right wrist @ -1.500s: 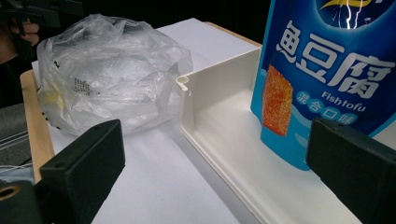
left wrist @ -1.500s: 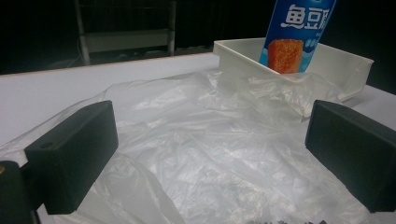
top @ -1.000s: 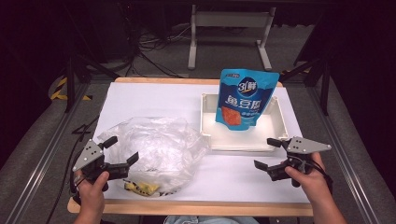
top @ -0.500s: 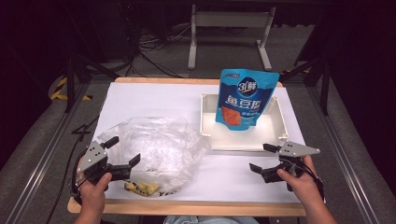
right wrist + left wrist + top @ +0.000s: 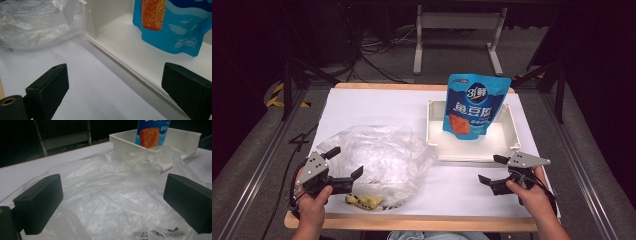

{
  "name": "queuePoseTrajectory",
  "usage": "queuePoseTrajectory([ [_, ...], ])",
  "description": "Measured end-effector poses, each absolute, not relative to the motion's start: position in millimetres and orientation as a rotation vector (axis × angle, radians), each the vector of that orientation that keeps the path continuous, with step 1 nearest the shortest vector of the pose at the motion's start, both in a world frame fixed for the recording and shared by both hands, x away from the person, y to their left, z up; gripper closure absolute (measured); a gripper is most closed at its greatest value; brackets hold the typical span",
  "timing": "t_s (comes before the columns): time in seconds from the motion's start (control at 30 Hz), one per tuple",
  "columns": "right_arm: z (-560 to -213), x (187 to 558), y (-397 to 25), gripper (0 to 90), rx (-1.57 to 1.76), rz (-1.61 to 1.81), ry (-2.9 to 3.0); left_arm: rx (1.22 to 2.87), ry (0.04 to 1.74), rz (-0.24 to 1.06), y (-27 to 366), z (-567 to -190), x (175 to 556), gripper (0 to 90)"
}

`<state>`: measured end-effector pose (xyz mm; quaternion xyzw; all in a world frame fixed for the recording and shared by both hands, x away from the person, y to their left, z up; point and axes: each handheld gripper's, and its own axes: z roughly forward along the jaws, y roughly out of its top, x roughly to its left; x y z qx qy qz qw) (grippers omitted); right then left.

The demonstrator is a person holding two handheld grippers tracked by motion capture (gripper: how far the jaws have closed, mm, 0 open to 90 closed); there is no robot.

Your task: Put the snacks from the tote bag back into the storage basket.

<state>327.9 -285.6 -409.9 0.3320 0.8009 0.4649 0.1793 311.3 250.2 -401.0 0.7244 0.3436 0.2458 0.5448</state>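
Hand-held gripper pair (image 5: 342, 162) (image 5: 490, 169), both spread wide, low over the bench (image 5: 362, 105).
Left one's jaws flank the crumpled clear plastic bag (image 5: 377, 157); right one holds nothing, just beside the white tray (image 5: 472, 152) with its blue pouch (image 5: 474, 102).

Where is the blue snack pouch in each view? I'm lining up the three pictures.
High view: the blue snack pouch stands upright in the white tray, right of centre.
Left gripper view: top right, behind the clear plastic bag.
Right gripper view: upper right, inside the tray.
Shared landmark: the white tray.
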Motion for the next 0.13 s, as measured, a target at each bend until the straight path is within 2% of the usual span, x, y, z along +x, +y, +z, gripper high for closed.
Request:
queuePoseTrajectory([
  [0.13, -408.4, 327.3, -285.8, 8.2, 0.927, 1.326, 2.247, 1.724, 0.813, 0.583, 249.6, -401.2, 311.4, 3.4],
])
